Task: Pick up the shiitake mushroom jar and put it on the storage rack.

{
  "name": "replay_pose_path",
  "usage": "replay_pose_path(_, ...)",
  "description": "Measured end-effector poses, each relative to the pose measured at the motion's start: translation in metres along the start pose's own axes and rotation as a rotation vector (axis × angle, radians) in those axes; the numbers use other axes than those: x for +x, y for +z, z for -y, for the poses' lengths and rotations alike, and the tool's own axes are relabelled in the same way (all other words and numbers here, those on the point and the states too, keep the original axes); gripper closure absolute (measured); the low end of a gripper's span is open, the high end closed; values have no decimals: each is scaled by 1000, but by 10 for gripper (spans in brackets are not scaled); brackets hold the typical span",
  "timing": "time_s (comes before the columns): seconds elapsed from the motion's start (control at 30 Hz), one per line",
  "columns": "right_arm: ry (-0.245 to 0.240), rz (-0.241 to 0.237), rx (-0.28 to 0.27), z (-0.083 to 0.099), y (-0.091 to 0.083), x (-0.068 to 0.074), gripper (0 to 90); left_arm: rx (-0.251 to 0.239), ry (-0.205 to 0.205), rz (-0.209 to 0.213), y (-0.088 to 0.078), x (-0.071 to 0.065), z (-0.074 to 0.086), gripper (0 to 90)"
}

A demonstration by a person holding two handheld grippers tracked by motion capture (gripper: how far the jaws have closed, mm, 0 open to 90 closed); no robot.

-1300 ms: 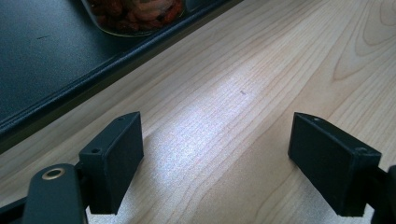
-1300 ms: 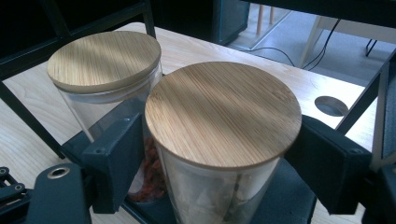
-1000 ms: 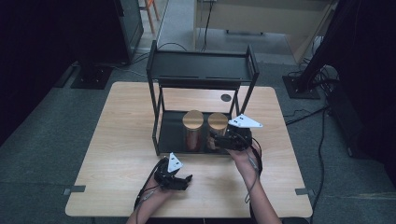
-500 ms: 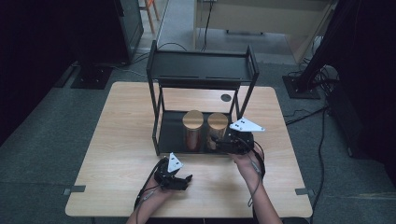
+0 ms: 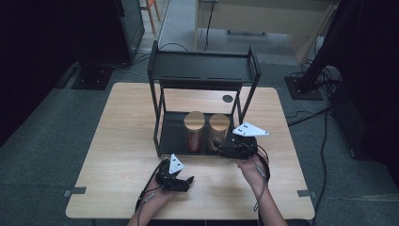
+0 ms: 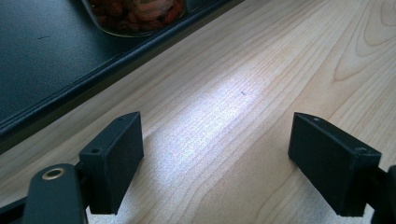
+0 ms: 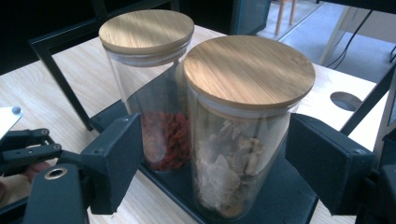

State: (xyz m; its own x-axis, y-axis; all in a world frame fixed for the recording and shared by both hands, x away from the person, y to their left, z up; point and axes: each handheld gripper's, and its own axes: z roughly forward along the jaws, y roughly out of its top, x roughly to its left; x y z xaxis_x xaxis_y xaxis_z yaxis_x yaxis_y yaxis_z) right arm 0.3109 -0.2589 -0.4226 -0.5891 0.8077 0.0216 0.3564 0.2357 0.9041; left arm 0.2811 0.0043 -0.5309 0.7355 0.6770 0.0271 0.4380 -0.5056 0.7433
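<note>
Round wood-lidded glass jar (image 7: 243, 135), perhaps dried slices

Two tall glass jars, upright, side by side and nearly touching on the bottom tray of a black rack (image 5: 164, 136), each capped with a round wooden lid. Right jar (image 7: 233, 158): pale, dried, flaky pieces, filling roughly the lower half; seen between open black jaws, pads apart from the glass. Left jar (image 7: 156, 126): dark red dried berries (also a lower layer only), set slightly farther back in the right gripper view.
</note>
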Motion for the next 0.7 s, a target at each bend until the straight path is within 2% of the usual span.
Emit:
replay_pose_path(0.13, 8, -22, -5, 2, -3, -1, 192, 0, -2, 0, 0, 0, 0, 183)
replay_pose_path(0.7, -10, -84, -11, 13, -13, -3, 192, -1, -10, -3, 0, 0, 0, 183)
